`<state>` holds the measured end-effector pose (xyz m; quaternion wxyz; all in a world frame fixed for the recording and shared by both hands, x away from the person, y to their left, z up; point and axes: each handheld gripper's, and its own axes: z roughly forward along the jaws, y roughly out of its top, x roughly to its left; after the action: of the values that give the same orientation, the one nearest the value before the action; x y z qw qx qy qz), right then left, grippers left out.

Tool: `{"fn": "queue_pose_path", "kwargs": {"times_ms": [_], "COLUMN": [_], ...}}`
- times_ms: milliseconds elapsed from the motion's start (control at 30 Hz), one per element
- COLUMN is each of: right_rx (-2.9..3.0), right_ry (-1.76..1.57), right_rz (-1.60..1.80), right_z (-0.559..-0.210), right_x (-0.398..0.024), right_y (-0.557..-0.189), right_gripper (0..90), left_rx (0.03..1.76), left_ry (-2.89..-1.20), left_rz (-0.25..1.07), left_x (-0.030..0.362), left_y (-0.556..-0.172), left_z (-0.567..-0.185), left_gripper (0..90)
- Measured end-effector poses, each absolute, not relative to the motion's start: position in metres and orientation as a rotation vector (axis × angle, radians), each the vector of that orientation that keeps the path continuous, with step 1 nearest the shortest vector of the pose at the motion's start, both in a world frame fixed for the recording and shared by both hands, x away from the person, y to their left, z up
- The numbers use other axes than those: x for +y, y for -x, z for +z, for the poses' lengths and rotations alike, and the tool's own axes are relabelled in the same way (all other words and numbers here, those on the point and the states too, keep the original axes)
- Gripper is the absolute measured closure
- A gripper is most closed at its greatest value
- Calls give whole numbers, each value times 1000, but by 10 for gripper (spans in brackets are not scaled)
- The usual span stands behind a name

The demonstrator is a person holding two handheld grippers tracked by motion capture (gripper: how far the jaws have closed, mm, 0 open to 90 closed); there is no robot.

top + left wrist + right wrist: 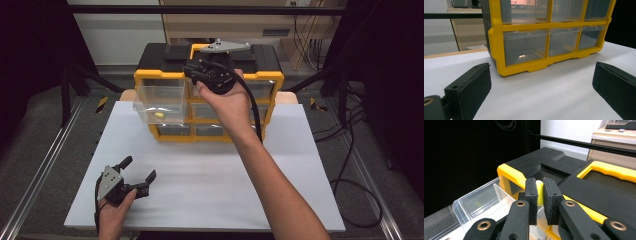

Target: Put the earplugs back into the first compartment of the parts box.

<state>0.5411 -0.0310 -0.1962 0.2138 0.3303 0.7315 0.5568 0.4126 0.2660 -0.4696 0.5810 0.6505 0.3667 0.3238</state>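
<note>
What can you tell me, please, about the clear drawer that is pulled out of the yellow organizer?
The drawer is clear plastic, boxy and open-topped, pulled well out of the top left slot of the yellow and black organizer and still level. A clear divider stands across it, as the right gripper view shows. A small yellow piece lies on its floor near the front wall. The right tongs hover above it, nearly shut on a small pale yellow item, not touching the drawer.

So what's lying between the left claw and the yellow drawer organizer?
Nothing. Bare white tabletop runs from the open left claw to the yellow drawer organizer, as the high view and the left gripper view show.
</note>
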Motion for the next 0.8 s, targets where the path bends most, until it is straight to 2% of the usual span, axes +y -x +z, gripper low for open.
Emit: {"fn": "queue_pose_path", "kwargs": {"times_ms": [800], "right_rx": [2133], "right_ry": [-836], "right_rz": [1464], "right_z": [-208], "right_x": [4], "right_y": [-539], "right_gripper": [822], "left_rx": [858], "left_ry": [-1520], "left_rz": [759], "left_x": [268], "left_y": [-414], "left_z": [-469], "left_gripper": [18]}}
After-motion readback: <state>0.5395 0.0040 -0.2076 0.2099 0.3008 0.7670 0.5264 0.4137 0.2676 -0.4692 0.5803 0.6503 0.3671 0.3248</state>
